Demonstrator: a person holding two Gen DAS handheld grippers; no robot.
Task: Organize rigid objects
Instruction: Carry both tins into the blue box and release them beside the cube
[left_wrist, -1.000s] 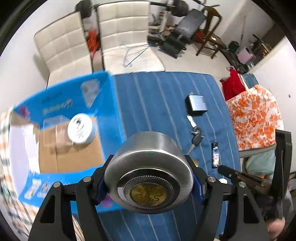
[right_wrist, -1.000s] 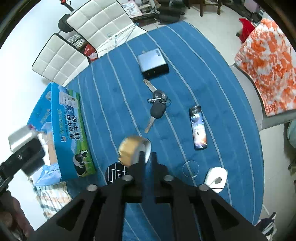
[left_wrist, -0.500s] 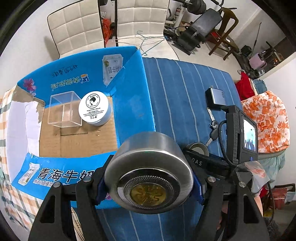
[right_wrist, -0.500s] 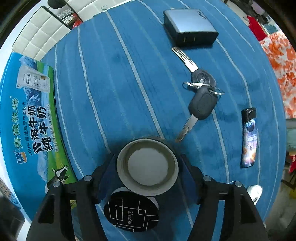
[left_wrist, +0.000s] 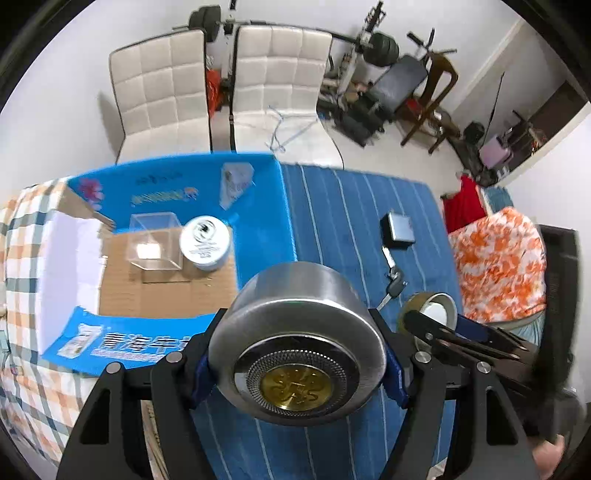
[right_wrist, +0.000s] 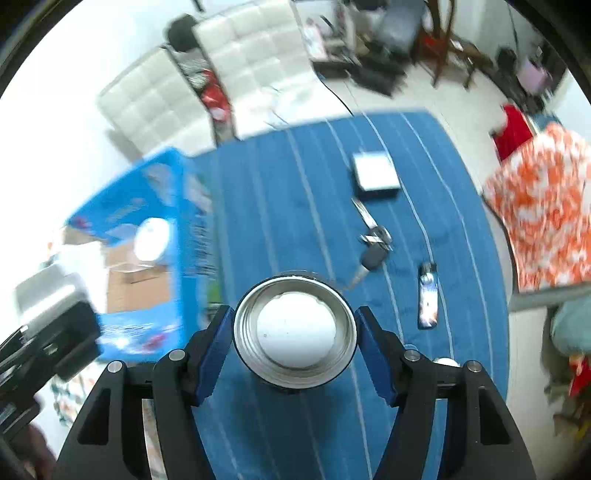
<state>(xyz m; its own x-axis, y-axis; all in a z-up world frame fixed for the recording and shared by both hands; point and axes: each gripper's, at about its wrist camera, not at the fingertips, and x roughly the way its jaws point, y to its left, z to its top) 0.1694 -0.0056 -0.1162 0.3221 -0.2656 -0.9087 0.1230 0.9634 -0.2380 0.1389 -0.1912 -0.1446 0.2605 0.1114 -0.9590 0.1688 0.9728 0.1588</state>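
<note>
Steel fills your left gripper (left_wrist: 297, 363): its fingers are clamped on a round metal tin (left_wrist: 295, 339), held above the bench's striped blue cloth (left_wrist: 332, 206) beside the open blue carton (left_wrist: 258, 221). Your right gripper (right_wrist: 295, 339) has its fingers pressed against a tape roll (right_wrist: 295, 330). Keys (right_wrist: 373, 247), a lighter (right_wrist: 427, 295) and a grey box (right_wrist: 375, 175) lie toward the bench's right edge.

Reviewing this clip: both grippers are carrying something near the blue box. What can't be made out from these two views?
- Left wrist view: the steel container hides the table directly behind it.
- Right wrist view: motion blur smears the print on the blue carton.
- Right wrist view: the round cap covers the cloth beneath, so its height above the table is unclear.
- Lighter label: too small to read.
</note>
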